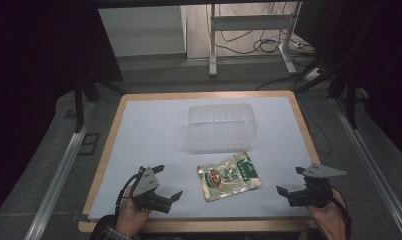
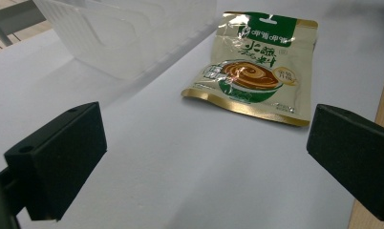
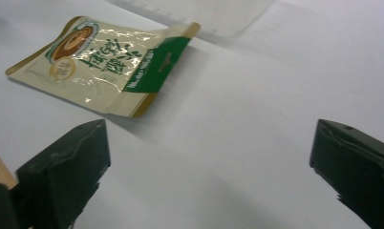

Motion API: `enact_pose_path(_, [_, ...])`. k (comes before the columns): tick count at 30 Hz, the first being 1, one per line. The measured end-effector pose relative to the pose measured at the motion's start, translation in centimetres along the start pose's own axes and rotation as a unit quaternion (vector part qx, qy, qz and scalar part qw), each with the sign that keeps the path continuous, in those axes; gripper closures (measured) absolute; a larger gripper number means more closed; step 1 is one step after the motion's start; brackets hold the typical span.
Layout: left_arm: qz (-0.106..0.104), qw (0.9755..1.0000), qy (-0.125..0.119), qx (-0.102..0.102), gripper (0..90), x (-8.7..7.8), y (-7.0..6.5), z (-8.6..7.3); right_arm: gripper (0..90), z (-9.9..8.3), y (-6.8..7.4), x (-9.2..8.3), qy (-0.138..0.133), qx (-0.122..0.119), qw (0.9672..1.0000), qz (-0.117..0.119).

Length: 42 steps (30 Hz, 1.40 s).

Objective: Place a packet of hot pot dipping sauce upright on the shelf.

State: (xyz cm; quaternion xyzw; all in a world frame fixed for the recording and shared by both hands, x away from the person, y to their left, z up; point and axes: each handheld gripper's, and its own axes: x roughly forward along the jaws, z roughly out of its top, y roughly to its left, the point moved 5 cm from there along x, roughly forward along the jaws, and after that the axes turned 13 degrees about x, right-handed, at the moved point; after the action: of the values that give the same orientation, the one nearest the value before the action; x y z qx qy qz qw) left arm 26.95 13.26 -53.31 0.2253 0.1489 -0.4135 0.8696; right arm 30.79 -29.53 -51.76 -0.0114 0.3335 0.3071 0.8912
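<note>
The left claw (image 1: 168,181) hovers low over the near edge of the bench (image 1: 154,125), its jaws spread wide with nothing between them. The right claw (image 1: 291,181) hangs at the opposite near corner, likewise gaping and empty. Both are held by a person's hands, which come in from the near side.

Between the two claws, a little ahead of each, lies a foil snack pouch (image 1: 229,176), flat on the white sheet, cream and green with a bowl pictured on its face. In the left claw's own view the pouch (image 2: 254,67) sits ahead and to the right of the jaws, apart from them; in the right claw's view the pouch (image 3: 104,64) lies ahead and to the left, its green header end nearest. Just beyond the pouch stands a clear plastic tub (image 1: 220,126), open at the top and apparently empty.

The work looks to be at the approach stage: nothing is gripped yet. The next move likely calls for one claw to drop toward a raised edge of the pouch, pinch it, and carry it forward over the tub's rim.
</note>
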Motion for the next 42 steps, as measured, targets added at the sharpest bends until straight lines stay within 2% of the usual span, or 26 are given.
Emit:
enact_pose_path(3, [-0.002, 1.0000, 0.000, -0.001, 0.0, 0.1, -0.1, 0.1, 0.0, 0.0, -0.1, 0.0, 0.000, 0.005, 1.0000, -0.003])
enact_pose_path(7, [-0.002, 1.0000, 0.007, -0.004, 0.0, 0.2, -0.1, 0.0, 0.0, -0.1, -0.3, 0.1, 0.002, 0.012, 0.9999, 0.004])
enact_pose_path(11, [-0.005, 0.9999, 0.002, -0.009, 0.0, 0.2, 0.0, 0.0, 0.0, -0.2, -0.4, 0.4, 0.002, 0.016, 0.9997, 0.016])
enact_pose_path(17, [-0.009, 1.0000, -0.003, -0.003, 0.0, 0.2, -0.1, 0.0, 0.0, -0.3, -0.4, 0.6, 0.004, 0.034, 0.9985, 0.042])
enact_pose_path(25, [-0.013, 0.9999, -0.005, 0.001, 0.0, 0.3, -0.3, 0.0, 0.0, -0.3, -0.2, 1.1, 0.013, 0.028, 0.9993, 0.021])
enact_pose_path(32, [-0.014, 0.9999, -0.006, 0.002, 0.0, 0.3, -0.3, 0.0, 0.0, -0.1, 0.2, 1.3, 0.019, 0.038, 0.9986, 0.031])
enact_pose_path(40, [-0.014, 0.9999, -0.007, 0.005, 0.0, 0.3, -0.4, 0.1, 0.0, 0.0, 0.6, 1.8, 0.014, 0.039, 0.9982, 0.043])
enact_pose_path(42, [-0.015, 0.9999, -0.007, 0.004, 0.0, 0.3, -0.4, 0.1, 0.0, 0.2, 0.7, 1.8, 0.012, 0.034, 0.9986, 0.039])
